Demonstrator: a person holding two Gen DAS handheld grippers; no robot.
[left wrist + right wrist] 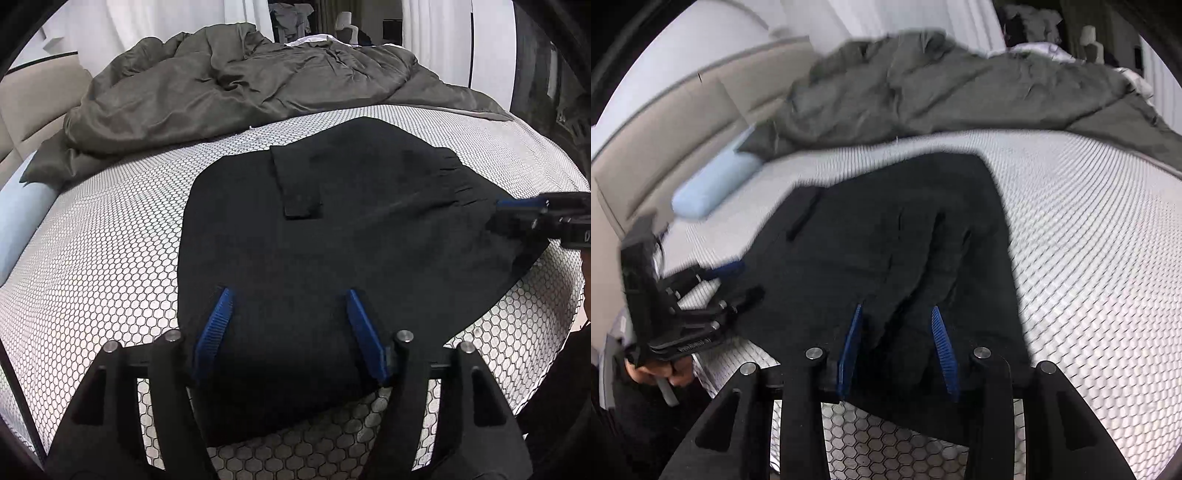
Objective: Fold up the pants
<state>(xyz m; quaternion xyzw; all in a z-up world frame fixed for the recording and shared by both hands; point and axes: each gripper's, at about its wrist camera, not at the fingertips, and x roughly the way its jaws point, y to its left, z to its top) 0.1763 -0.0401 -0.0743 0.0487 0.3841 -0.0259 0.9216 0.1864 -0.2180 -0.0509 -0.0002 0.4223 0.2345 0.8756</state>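
Note:
The black pants [332, 229] lie folded into a compact, flat shape on the white honeycomb-patterned bed cover [110, 240], with a small back pocket flap [299, 184] facing up. My left gripper [288, 291] hovers over the near edge of the pants, its blue pads wide apart and pressing on nothing. At the pants' right edge by the gathered waistband sits my right gripper [517, 206]. In its own view the right gripper [897, 307] is open, with a ridge of the pants [905, 221] lying loose between its pads. The left gripper [746, 280] shows at the left.
A crumpled grey duvet [221, 85] covers the far half of the bed. A light blue pillow [713, 184] lies by the beige headboard [683, 122] on the left. A person's hand [665, 369] holds the left gripper. White curtains hang behind the bed.

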